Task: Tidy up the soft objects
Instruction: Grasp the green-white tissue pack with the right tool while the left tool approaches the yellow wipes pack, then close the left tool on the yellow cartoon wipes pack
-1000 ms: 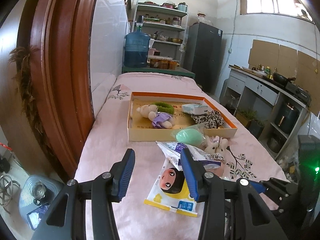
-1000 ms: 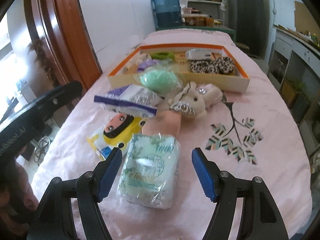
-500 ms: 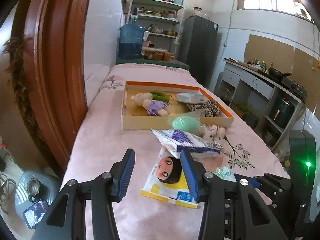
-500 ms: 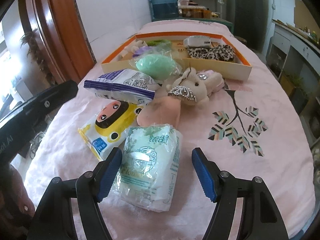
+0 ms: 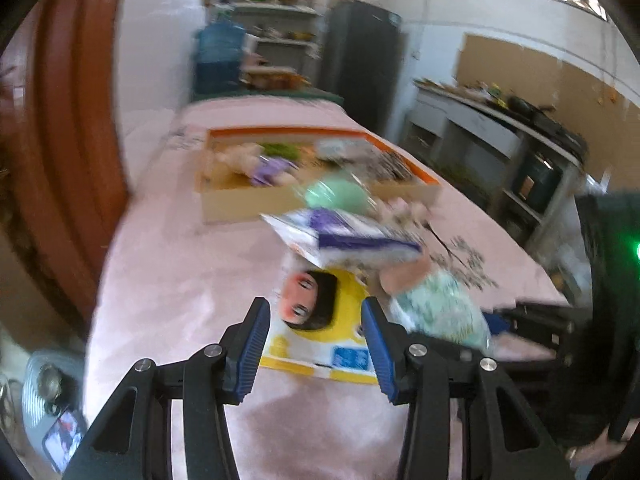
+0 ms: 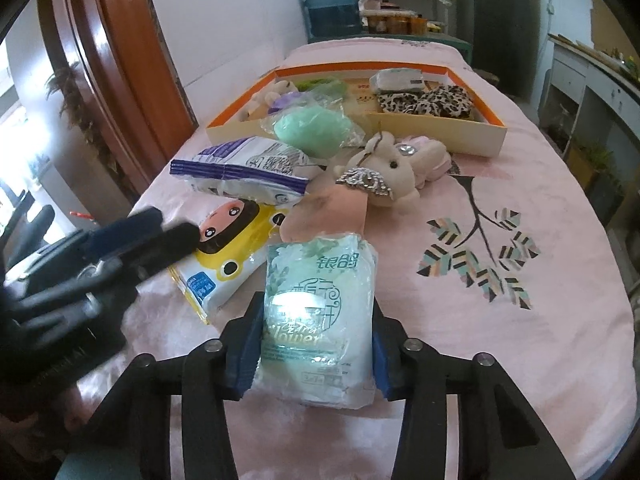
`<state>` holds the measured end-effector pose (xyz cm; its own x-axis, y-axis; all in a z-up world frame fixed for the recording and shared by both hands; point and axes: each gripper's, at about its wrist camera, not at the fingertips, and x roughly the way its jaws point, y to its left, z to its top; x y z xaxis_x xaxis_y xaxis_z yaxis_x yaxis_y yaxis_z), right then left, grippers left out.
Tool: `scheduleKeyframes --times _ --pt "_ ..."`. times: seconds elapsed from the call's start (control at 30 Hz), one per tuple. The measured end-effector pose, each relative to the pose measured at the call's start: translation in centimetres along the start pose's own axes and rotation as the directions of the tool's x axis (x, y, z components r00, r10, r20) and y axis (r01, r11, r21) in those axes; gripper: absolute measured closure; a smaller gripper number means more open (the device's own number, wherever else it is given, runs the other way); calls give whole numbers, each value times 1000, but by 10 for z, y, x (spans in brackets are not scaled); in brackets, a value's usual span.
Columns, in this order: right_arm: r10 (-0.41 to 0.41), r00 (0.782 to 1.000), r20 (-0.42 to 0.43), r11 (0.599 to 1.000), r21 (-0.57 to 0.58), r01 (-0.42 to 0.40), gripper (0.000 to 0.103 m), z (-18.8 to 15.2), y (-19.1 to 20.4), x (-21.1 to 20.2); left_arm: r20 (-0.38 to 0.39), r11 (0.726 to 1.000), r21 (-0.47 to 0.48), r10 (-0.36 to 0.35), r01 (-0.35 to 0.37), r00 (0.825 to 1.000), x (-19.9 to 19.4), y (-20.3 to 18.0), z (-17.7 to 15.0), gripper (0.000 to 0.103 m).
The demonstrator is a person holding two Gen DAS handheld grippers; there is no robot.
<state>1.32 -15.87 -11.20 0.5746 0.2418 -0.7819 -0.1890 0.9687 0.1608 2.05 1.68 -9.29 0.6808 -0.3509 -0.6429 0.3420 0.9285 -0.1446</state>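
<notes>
The right tongs [image 6: 316, 344] had just been closing and gripped the tissue pack [image 6: 318, 312] on the worktop [image 6: 520, 360], box [image 6: 360, 136] at twelve o'clock. Left tongs [image 5: 316, 344] gaped empty. Best lift gently, squarely.

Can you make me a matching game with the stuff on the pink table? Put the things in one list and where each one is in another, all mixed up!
Things:
1. green tissue pack
2. leopard-print cloth
3. yellow cartoon-face pack
4. plush bunny

Places:
A. inside the orange-rimmed box
B. between the right gripper pads
C. on the table just in front of the box
D. under the purple-and-white pack

Pairs: 1-B, 2-A, 3-D, 4-C
</notes>
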Motion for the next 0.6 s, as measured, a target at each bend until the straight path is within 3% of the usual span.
scheduleKeyframes --times 0.1,0.23,0.5,0.6 --pt "0 1000 13 1000 18 0 58 0 -7 -6 -55 996 65 -65 68 996 10 -2 -2 55" --pt "-4 999 37 999 53 2 58 1 -19 -13 -75 988 141 -55 65 996 17 -5 -2 44" --pt "6 1000 23 992 126 -9 57 -4 -35 -11 -158 987 114 -92 110 983 42 3 5 23" --pt "10 1000 30 992 123 -14 57 -4 -34 -12 -196 987 89 -114 134 974 54 6 6 23"
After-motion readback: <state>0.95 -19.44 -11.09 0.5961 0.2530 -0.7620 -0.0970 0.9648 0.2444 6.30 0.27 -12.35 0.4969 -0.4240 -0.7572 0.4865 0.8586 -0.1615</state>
